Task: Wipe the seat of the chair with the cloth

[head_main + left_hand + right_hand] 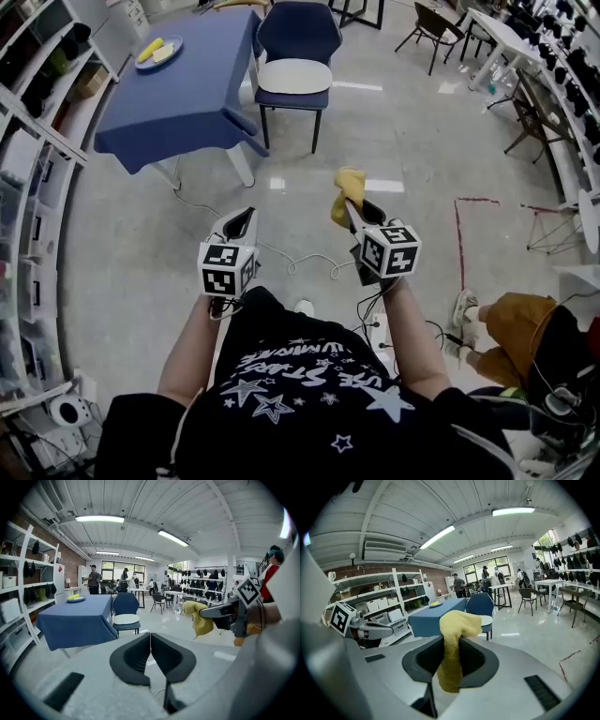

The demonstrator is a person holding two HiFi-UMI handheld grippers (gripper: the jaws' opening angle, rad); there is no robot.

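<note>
My right tongs [351,204] are clamped on the yellow cloth [452,634], which bunches above the jaws and hangs in a tail below them. My left tongs [150,654] are pressed together with nothing between them. The chair [298,37] stands on the floor [403,141] well ahead of me, just beside the near right corner of the blue-draped table [178,94]. Its pale seat [294,75] is bare and faces me.

I judge the step in hand to be the approach. To do it well I should come in square to the seat's front edge and lower the tongs until the hanging tail lies flat on the cushion, not the jaw tips. Then I should sweep from back edge to front edge in overlapping passes. The cloth looks pinched by a narrow fold, so I should drag lightly or it may slip out.

As for writing, my shirt [309,384] carries white stars and lettering, upside down in the head view. "STARS" seems legible, the rest not. The marker cubes [392,248] bear only black-and-white squares. I see no brand on the chair or the cloth.
</note>
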